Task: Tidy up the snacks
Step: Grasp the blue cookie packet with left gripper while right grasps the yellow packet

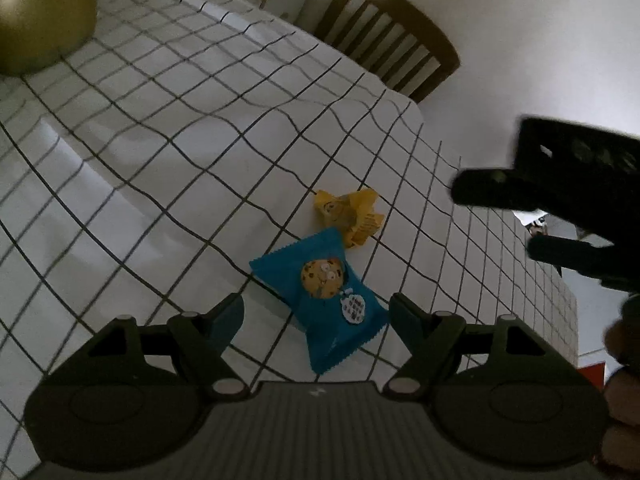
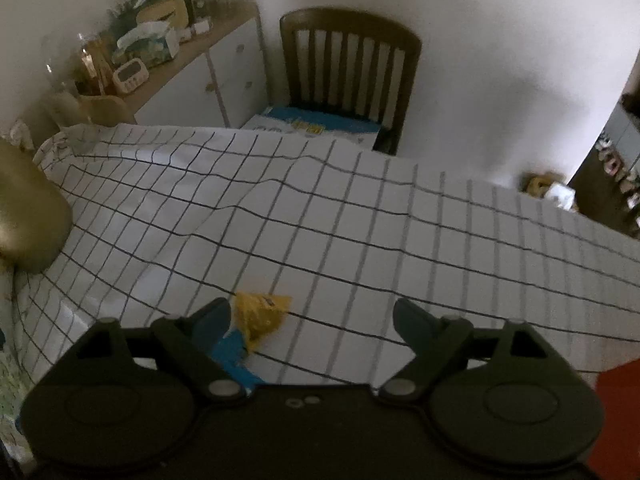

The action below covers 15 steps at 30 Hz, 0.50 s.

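Jaws apart on both grippers, blue cookie packet (image 1: pixel 324 300) beside yellow packet (image 1: pixel 348 216), gold container (image 1: pixel 44 12) contents hidden

Left gripper (image 1: pixel 316 312): jaws apart, over the blue cookie packet (image 1: pixel 320 300)
Yellow packet (image 1: pixel 348 216): crumpled, touching the blue one's far corner
Right gripper (image 1: pixel 492 216): at right, above the checked tablecloth (image 1: pixel 180 140)
Chair (image 1: pixel 392 40): beyond the table

The right hand-held gripper (image 2: pixel 312 314) hides most of the blue snack packet (image 2: pixel 234 358), and the cabinet-top clutter (image 2: pixel 148 40) is blurred.
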Each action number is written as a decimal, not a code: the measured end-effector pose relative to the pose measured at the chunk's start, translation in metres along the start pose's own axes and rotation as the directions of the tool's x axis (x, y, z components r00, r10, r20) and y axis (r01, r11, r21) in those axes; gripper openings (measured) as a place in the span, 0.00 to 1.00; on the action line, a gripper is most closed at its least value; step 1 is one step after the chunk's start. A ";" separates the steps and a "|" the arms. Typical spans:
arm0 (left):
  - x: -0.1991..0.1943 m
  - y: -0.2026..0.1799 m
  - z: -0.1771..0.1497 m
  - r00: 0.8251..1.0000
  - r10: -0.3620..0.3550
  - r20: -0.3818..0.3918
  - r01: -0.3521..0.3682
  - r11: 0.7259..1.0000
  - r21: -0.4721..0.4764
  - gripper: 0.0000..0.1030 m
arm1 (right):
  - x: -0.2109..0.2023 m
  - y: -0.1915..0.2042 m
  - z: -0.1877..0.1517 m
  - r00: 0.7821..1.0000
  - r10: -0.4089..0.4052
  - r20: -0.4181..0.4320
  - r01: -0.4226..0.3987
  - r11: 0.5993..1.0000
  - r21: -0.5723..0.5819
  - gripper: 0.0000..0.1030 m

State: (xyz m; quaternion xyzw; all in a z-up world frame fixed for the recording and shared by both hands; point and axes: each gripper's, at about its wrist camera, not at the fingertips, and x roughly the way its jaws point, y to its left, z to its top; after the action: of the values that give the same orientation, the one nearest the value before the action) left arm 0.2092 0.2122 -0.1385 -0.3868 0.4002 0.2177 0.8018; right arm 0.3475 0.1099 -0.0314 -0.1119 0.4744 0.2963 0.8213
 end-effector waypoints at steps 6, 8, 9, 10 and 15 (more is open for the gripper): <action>0.018 0.003 0.005 0.999 -0.001 -0.033 -0.001 0.999 -0.049 0.77 | 0.043 0.014 0.010 0.997 0.022 -0.078 -0.020 0.999 0.033 0.75; 0.022 0.004 0.006 0.999 0.003 -0.042 -0.006 0.998 -0.061 0.77 | 0.056 0.016 0.010 0.995 0.024 -0.099 -0.020 0.999 0.039 0.74; 0.024 0.005 0.007 0.999 0.000 -0.046 -0.003 0.998 -0.067 0.77 | 0.061 0.017 0.010 0.993 0.027 -0.111 -0.023 0.999 0.044 0.72; 0.027 0.005 0.008 0.999 0.001 -0.051 -0.004 0.998 -0.070 0.77 | 0.067 0.018 0.010 0.992 0.031 -0.126 -0.024 0.998 0.050 0.71; 0.030 0.006 0.011 0.999 0.016 -0.041 -0.019 0.997 -0.078 0.75 | 0.084 0.012 0.010 0.986 0.050 -0.159 -0.033 0.993 0.111 0.61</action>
State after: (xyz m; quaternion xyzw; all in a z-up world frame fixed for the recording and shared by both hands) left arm 0.2274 0.2258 -0.1613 -0.4186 0.4109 0.2325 0.7758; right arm 0.3791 0.1566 -0.0960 -0.0809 0.5570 0.2772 0.7787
